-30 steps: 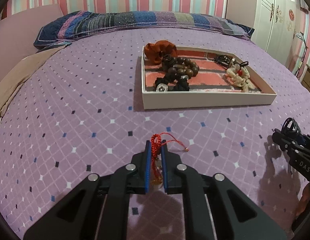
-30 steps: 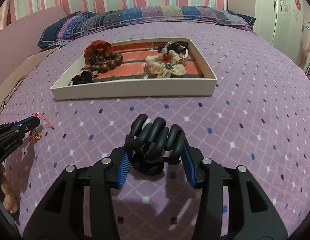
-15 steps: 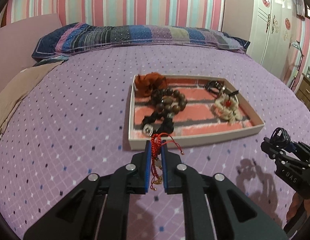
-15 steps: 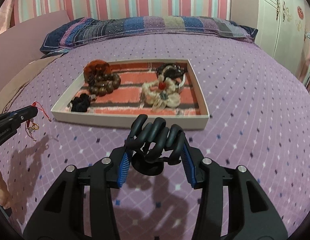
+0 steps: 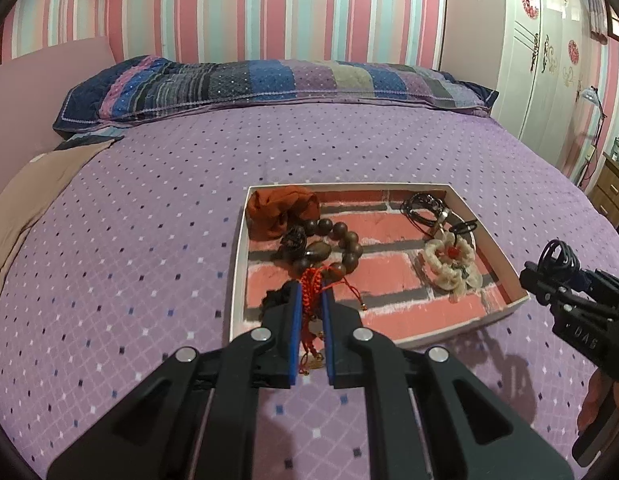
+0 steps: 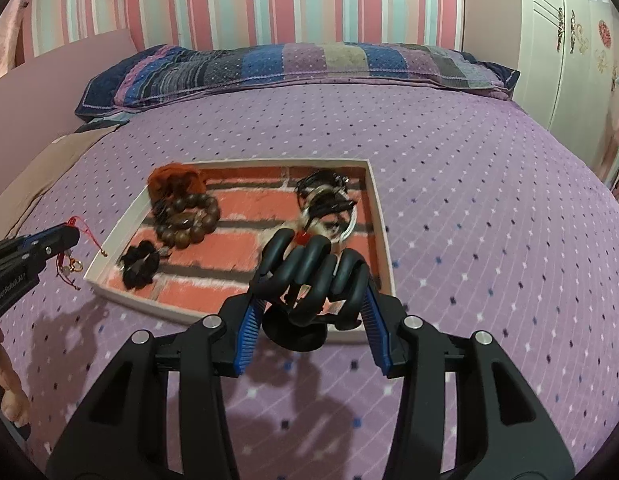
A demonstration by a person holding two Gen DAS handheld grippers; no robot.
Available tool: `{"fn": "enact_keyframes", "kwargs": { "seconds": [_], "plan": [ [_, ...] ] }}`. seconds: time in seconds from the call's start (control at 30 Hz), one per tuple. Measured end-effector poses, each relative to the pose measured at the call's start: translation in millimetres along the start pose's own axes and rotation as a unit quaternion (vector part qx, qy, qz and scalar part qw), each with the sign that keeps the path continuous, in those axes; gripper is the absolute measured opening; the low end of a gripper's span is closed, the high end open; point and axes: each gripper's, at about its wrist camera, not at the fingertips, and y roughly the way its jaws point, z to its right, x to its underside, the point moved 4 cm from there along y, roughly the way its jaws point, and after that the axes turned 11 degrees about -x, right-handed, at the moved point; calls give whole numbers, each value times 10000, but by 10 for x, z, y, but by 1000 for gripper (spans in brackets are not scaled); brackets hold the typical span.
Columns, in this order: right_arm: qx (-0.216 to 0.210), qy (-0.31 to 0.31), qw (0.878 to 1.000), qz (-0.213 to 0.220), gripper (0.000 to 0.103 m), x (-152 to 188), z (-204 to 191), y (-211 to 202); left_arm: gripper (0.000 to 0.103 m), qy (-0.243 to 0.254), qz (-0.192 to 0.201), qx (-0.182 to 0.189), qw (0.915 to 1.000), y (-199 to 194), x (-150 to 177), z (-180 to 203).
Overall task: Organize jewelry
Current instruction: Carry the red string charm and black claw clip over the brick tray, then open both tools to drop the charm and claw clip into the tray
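A white tray (image 5: 238,248) with a brick-pattern floor lies on the purple bed. It holds an orange scrunchie (image 5: 281,210), a brown bead bracelet (image 5: 329,244), a cream flower piece (image 5: 451,266) and black cords (image 5: 427,206). My left gripper (image 5: 310,292) is shut on a red braided cord bracelet (image 5: 311,280) and hovers over the tray's near left part. My right gripper (image 6: 311,280) is shut on a black claw hair clip (image 6: 309,272), above the tray's near edge (image 6: 161,306). The left gripper (image 6: 65,236) with its red cord shows at the left of the right wrist view.
A striped pillow (image 5: 269,84) lies along the far side of the bed, under a striped wall. A white wardrobe (image 5: 545,48) stands at the right, a wooden drawer unit (image 5: 613,190) beside it. A beige cloth (image 5: 37,188) covers the bed's left edge.
Both grippers have risen and come forward to the tray, each still holding its item. The tray now sits right under the fingertips instead of farther ahead.
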Motion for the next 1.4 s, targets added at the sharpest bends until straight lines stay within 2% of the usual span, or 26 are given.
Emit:
{"fn": "enact_keyframes", "kwargs": {
  "seconds": [0.2, 0.37, 0.5, 0.93, 1.4],
  "plan": [
    [13, 49, 10000, -41, 46, -105, 162, 175, 10, 3, -105, 38, 9999, 235, -78, 139],
    [39, 72, 9999, -139, 46, -46, 239, 340, 10, -205, -405, 216, 9987, 517, -37, 183],
    [43, 109, 9996, -239, 46, 27, 297, 476, 10, -179, -543, 150, 9983, 684, 53, 221],
    [285, -111, 9982, -524, 46, 210, 348, 709, 10, -121, -658, -110, 9977, 916, 200, 133],
    [81, 25, 9987, -502, 46, 249, 318, 755, 12, -7, -648, -225, 9976, 930, 267, 120]
  ]
}}
